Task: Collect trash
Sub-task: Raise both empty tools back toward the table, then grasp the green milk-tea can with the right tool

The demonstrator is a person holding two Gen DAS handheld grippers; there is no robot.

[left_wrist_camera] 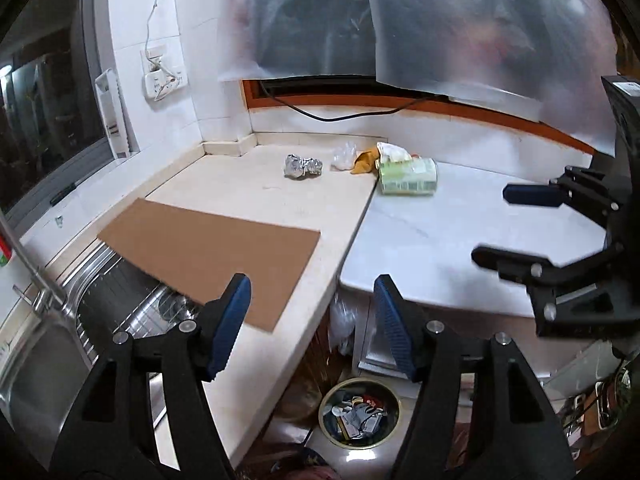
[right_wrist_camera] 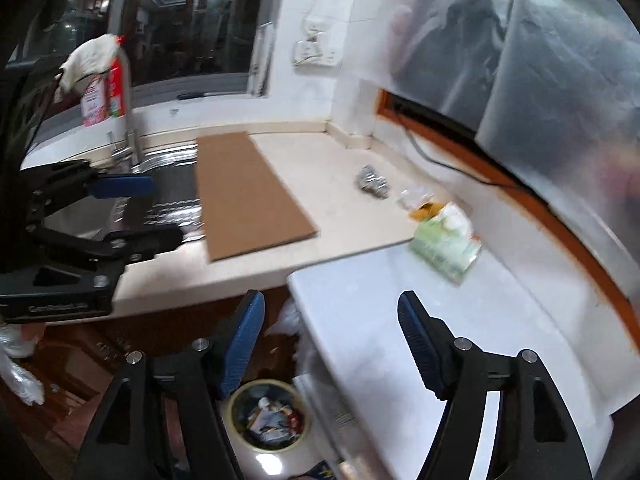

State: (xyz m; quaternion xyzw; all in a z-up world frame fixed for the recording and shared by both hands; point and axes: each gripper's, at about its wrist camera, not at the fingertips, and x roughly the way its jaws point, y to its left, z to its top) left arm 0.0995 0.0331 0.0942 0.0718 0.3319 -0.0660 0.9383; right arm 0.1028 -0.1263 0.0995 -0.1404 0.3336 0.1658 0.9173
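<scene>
Above the bench's front edge, the left hand-held gripper hangs wide and empty. By the back wall lie crumpled foil, a clear wrapper and a green packet. The right hand-held gripper is wide, empty too. A trash bin sits on the floor below.

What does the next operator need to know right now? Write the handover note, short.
Left gripper: open, nothing between its jaws, held above the counter edge.
Right gripper: open, empty too.
Trash bin on the floor below the counter already has rubbish in it.
Still on the counter: crumpled foil, clear plastic wrap, yellow-brown scrap, green packet with white paper on it.
Cardboard sheet lies flat, overhanging the sink.
Left to do: pick up the remaining pieces and drop them in the bin.
</scene>
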